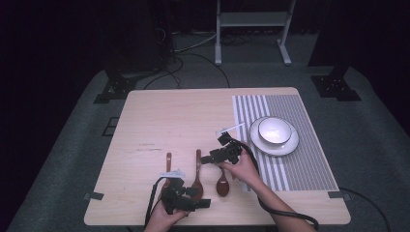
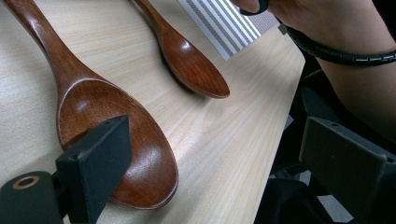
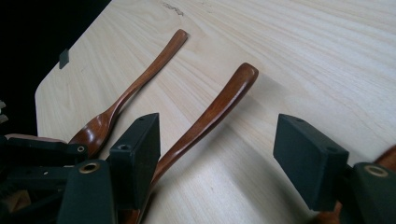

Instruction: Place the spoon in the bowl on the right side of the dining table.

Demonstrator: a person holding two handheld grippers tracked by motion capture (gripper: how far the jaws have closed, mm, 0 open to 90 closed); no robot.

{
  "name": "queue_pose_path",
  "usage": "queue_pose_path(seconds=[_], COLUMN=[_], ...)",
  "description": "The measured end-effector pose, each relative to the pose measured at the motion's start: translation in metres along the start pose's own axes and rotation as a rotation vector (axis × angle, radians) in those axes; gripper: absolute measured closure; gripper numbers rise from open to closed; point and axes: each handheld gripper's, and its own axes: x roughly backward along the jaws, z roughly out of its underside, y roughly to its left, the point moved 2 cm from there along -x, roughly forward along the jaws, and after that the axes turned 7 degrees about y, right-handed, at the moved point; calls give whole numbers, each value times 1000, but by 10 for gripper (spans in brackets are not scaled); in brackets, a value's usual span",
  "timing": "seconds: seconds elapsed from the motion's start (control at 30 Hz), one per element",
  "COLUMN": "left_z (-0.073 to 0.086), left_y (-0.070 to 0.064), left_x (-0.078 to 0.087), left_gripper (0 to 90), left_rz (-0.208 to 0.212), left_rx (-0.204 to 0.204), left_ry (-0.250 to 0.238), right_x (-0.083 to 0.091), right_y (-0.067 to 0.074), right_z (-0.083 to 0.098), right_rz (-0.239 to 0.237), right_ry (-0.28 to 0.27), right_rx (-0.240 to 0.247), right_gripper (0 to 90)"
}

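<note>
Three wooden spoons lie in a row near the front edge of a pale table. At left, the left gripper, jaws wide and holding nothing, hovers over the bowl of the middle spoon, beside the left spoon. The right gripper, also wide open and empty, straddles that middle spoon's handle; closing on it looks like the next move. The right spoon sits close by. A bowl on a plate waits on the striped mat, bare tabletop between.
</note>
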Motion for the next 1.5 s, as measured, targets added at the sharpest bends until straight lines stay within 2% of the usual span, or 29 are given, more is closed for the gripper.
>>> queue_pose_path(seconds=[0.53,0.77,1.07,1.23,1.33,1.5], left_z=[0,0,0,0,0,0], left_y=[0,0,0,0,0,0], left_x=[0,0,0,0,0,1], left_gripper=[82,81,82,81,82,81], left_rz=[0,0,0,0,0,-3], left_rx=[-1,-5,-5,-7,-8,-7], left_ry=[4,3,5,6,5,5], right_x=[-21,-26,-32,-34,-33,-26], right_y=[-1,1,-4,-4,-3,1], right_z=[-11,-16,-19,-20,-21,-21], right_rz=[10,36,43,35,30,-8], right_ry=[30,25,22,21,8,-45], right_rx=[-6,-12,-48,-60,-72,-86], right_gripper=[339,382,490,593,638,690])
